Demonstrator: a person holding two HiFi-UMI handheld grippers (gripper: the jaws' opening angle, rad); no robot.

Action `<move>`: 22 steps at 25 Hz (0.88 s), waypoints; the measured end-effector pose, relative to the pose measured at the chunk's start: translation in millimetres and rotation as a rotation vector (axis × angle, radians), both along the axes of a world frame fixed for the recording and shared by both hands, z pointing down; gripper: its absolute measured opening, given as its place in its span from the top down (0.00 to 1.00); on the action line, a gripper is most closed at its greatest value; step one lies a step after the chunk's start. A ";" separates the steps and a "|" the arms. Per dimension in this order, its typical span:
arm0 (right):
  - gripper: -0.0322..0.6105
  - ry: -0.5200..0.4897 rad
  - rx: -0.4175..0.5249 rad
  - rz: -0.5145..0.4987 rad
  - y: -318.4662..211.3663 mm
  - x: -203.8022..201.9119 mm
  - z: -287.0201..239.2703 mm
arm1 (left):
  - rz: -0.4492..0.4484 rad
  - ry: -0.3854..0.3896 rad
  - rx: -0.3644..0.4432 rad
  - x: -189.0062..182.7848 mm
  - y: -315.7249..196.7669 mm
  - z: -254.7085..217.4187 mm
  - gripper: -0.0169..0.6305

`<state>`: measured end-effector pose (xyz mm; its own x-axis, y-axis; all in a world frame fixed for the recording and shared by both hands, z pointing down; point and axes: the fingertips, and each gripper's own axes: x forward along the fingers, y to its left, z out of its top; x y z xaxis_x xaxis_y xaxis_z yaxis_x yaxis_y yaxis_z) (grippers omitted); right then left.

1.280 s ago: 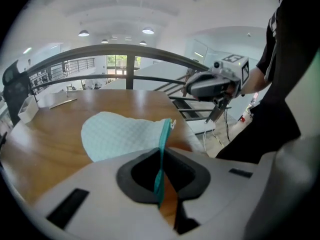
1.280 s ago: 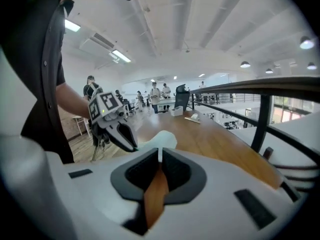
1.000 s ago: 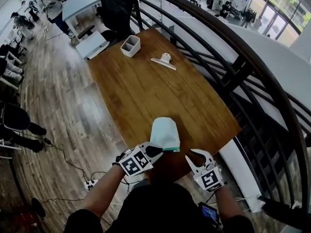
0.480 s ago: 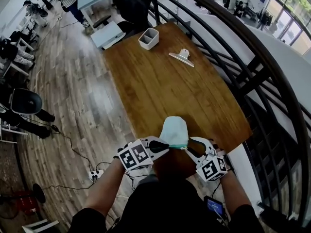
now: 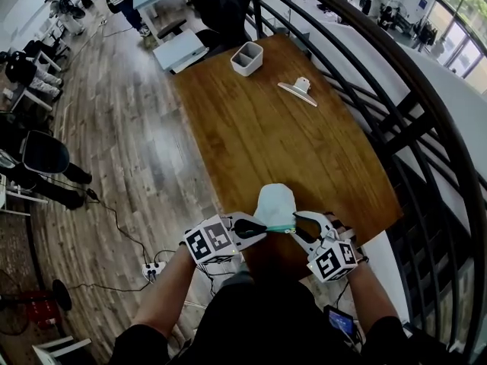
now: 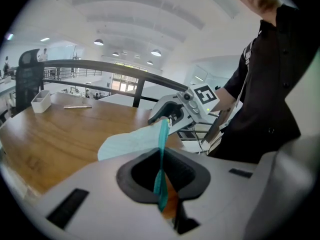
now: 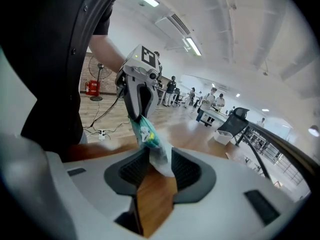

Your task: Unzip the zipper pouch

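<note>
Head view first: both grippers meet at the near edge of the wooden table (image 5: pixel 289 143), with the pale mint zipper pouch (image 5: pixel 274 204) strung between them and its far end reaching out over the tabletop. On the left side, the left gripper (image 5: pixel 257 228) has its tips on the pouch's near left corner. Left gripper view confirms it, jaws pinched nearly together with the teal zipper edge clamped upright between the pads and the pouch body fanning away over the wood. That is a firm grip. Over to the right gripper (image 5: pixel 295 226), which comes in from the other side at the near right corner. Right gripper view shows its jaws standing well apart, having just been closing in a little, and the pouch's end with a small printed patch hangs down in the gap between the pads. It lies close to one pad with clear space at the other, so there is no squeeze on it and the right gripper is not gripping. The left gripper shows across from it, pinching the teal end. Farther up the table a white container (image 5: pixel 246 58) sits at the far end, with a flat white object (image 5: pixel 298 90) nearby, both well apart from the pouch. A dark railing (image 5: pixel 396 90) curves along the table's right side.
</note>
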<state>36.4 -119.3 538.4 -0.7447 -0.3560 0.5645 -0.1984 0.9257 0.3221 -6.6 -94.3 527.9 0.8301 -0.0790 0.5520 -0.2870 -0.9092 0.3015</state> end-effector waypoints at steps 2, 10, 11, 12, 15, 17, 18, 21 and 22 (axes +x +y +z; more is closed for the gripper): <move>0.79 -0.001 -0.005 -0.008 0.2 -2.6 0.9 | -0.009 0.001 0.005 -2.6 -3.1 -0.4 0.93; 0.93 -0.112 -0.092 0.106 0.8 4.4 -22.2 | -0.076 0.026 0.110 -4.2 -27.4 -13.3 0.90; 0.93 -0.134 -0.115 0.131 -0.3 6.0 -24.6 | -0.079 0.030 0.124 -2.8 -30.0 -16.0 0.89; 0.93 -0.154 -0.135 0.157 -1.7 7.9 -26.6 | -0.083 0.032 0.138 -1.2 -33.0 -18.8 0.88; 0.94 -0.191 -0.173 0.225 -4.0 13.4 -29.5 | -0.121 0.036 0.181 -1.0 -44.8 -27.4 0.84; 0.94 -0.198 -0.190 0.253 -2.6 15.1 -29.5 | -0.175 0.054 0.190 -6.8 -53.0 -35.1 0.84; 0.94 -0.197 -0.193 0.263 -2.0 16.1 -29.6 | -0.201 0.073 0.183 -9.7 -56.2 -40.0 0.84; 0.94 -0.196 -0.202 0.306 -3.3 20.4 -30.6 | -0.256 0.158 0.124 -13.1 -59.9 -54.0 0.85; 0.94 -0.199 -0.205 0.321 -4.5 21.4 -31.0 | -0.263 0.185 0.101 -12.0 -59.0 -58.2 0.85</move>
<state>57.8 -123.8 507.4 -0.7158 -0.4825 0.5047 -0.5263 0.8479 0.0641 -18.5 -153.3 469.7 0.8593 -0.3503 0.3727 -0.4647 -0.8391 0.2828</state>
